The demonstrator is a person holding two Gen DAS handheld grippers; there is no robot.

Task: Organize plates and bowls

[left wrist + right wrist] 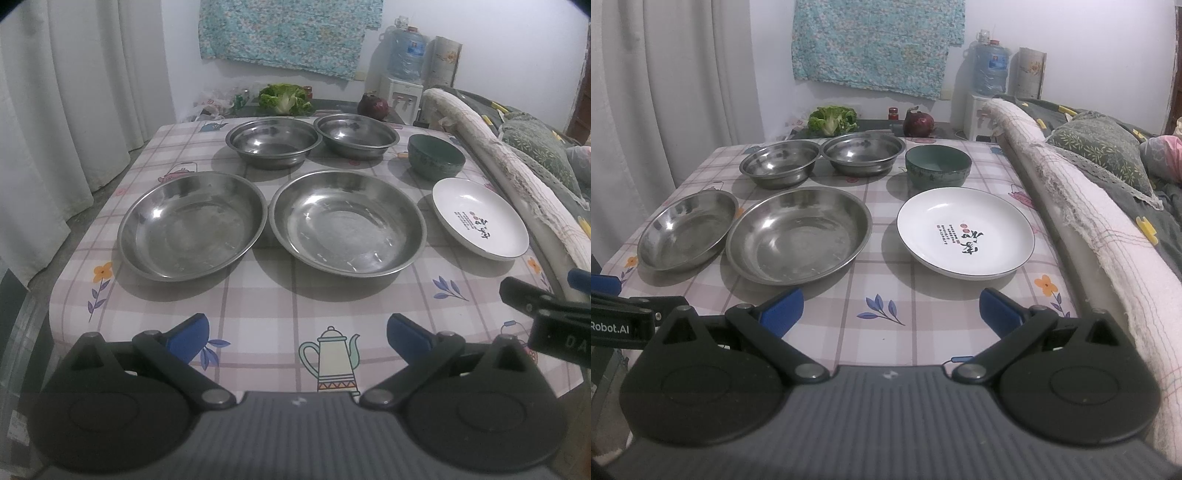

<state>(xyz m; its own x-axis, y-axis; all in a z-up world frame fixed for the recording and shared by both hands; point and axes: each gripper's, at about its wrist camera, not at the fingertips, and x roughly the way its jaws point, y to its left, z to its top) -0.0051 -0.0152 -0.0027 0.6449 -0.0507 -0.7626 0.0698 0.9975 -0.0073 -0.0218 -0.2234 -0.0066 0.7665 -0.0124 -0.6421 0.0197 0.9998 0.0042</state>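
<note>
Both held level over near table edge, jaws spread wide, empty: left gripper [297,332], right gripper [891,308]. Mid-frame: two steel plates [192,225], white plate [966,230]. Upper centre: steel bowls [273,142], green bowl [938,164].

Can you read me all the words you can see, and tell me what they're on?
"Robot.AI": left gripper, seen from the right wrist camera.
"DA", cut off: right gripper, seen from the left wrist camera.
White plate: brush-style characters, too blurred to read.
Water jug label: too small.
</note>
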